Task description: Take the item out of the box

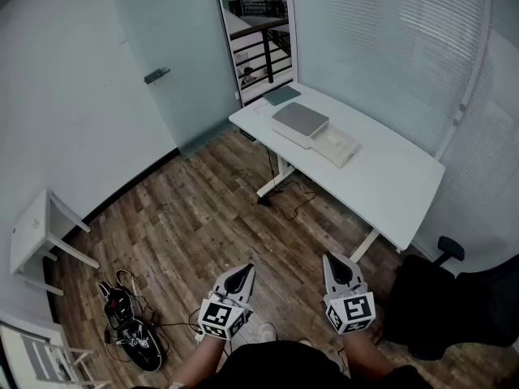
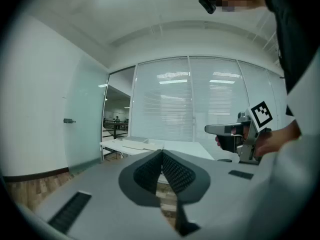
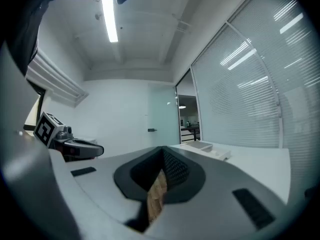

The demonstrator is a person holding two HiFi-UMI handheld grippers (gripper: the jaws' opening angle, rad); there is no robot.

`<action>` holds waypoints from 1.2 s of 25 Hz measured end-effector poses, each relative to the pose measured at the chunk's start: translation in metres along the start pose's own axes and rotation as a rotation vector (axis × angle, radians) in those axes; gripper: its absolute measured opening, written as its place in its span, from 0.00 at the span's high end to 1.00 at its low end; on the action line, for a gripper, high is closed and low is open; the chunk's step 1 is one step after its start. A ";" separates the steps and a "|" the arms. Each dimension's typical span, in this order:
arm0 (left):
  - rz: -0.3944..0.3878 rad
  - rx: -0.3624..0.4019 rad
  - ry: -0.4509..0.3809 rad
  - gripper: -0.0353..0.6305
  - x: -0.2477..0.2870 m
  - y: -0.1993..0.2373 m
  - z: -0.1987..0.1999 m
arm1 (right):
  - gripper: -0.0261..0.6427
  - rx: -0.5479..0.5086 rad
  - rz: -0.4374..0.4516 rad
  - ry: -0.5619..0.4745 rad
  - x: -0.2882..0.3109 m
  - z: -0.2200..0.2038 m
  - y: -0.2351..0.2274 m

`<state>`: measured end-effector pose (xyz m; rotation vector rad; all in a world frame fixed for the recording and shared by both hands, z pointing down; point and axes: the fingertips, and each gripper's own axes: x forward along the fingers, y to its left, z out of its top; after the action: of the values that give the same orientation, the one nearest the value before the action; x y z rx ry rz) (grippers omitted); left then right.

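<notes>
Standing over a brown wood-plank floor [image 1: 195, 209], the person faces a white desk [image 1: 389, 189] set along a wall of closed white blinds [image 1: 389, 47]. A frosted glass door [image 1: 166, 55] takes up the far left wall, with an open doorway and black railings beyond it. A small white side table [image 1: 32, 225] stands by the left wall, a tangle of black cables and gear [image 1: 126, 327] lies on the floor near it, and a black office chair [image 1: 430, 306] sits at the right.

On the desk's far half rests the box [image 1: 300, 121], flat and white with a grey top that covers it, so the item inside cannot be seen. A shallow white tray [image 1: 335, 145] lies touching its near right side; whether it holds anything cannot be told. A dark green notebook [image 1: 282, 96] lies just beyond the box at the desk's end.

The left gripper [image 1: 243, 272] and the right gripper [image 1: 334, 259] are held low in front of the person's body, side by side over the floor and well apart from the desk and box. Each gripper's own view shows its two ribbed black jaws pressed together at the tips, with nothing between them.
</notes>
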<state>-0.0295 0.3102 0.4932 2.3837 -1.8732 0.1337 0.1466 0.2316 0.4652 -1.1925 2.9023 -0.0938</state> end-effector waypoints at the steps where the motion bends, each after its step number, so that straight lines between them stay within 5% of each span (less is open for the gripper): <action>1: 0.004 -0.012 0.002 0.93 -0.001 -0.001 -0.001 | 0.96 -0.004 0.001 -0.003 -0.001 0.002 0.001; 12: 0.023 -0.034 0.005 0.93 0.000 0.008 -0.004 | 0.95 -0.088 0.047 -0.045 0.006 0.016 0.022; 20: 0.036 0.004 -0.028 0.93 0.000 0.049 0.010 | 0.95 -0.039 0.058 -0.065 0.034 0.021 0.037; 30: -0.025 -0.013 -0.048 0.93 0.014 0.082 0.013 | 0.95 -0.072 0.018 -0.074 0.078 0.023 0.053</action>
<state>-0.1060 0.2756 0.4844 2.4218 -1.8577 0.0627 0.0544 0.2133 0.4407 -1.1534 2.8739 0.0537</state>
